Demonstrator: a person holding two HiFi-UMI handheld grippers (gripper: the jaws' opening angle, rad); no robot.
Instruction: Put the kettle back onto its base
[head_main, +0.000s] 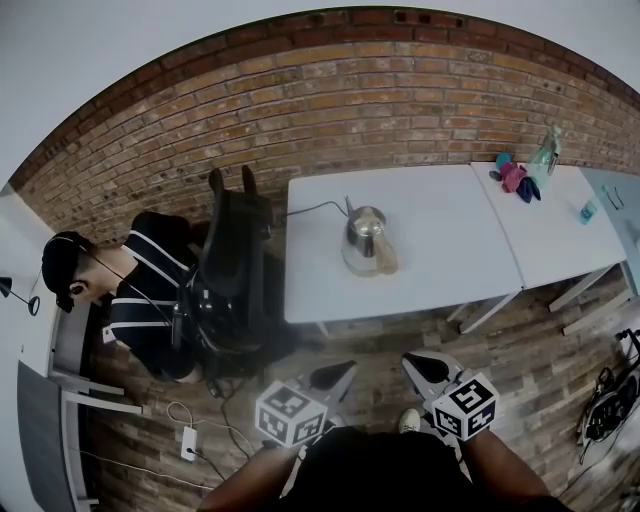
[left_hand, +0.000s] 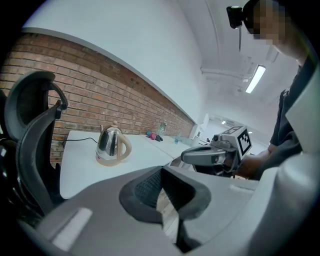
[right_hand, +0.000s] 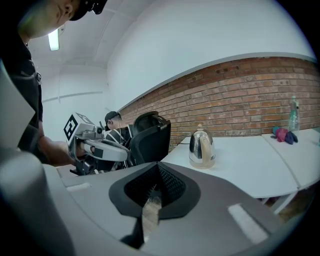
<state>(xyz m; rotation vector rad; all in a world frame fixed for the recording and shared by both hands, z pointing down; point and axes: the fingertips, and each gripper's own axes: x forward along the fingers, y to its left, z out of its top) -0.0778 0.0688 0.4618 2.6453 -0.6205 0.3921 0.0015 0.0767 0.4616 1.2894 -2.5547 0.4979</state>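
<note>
From head view, lidded shiny steel kettle with beige handle upright on white bench, well apart from left gripper and right gripper; from left gripper view, seated on round beige base, left fingers closed together, empty; from right gripper view, right fingers pressed together, holding nothing.

Mirror-shiny polished metal on the kettle, plus a smooth beige plastic-looking handle and base. Smooth matt white for the table. Rough red brick on the wall, dull wood-look planks on the floor. Matt black plastic, by the look, on the chair. Matt grey plastic on left gripper and right gripper, with dark ribbed pads.
</note>
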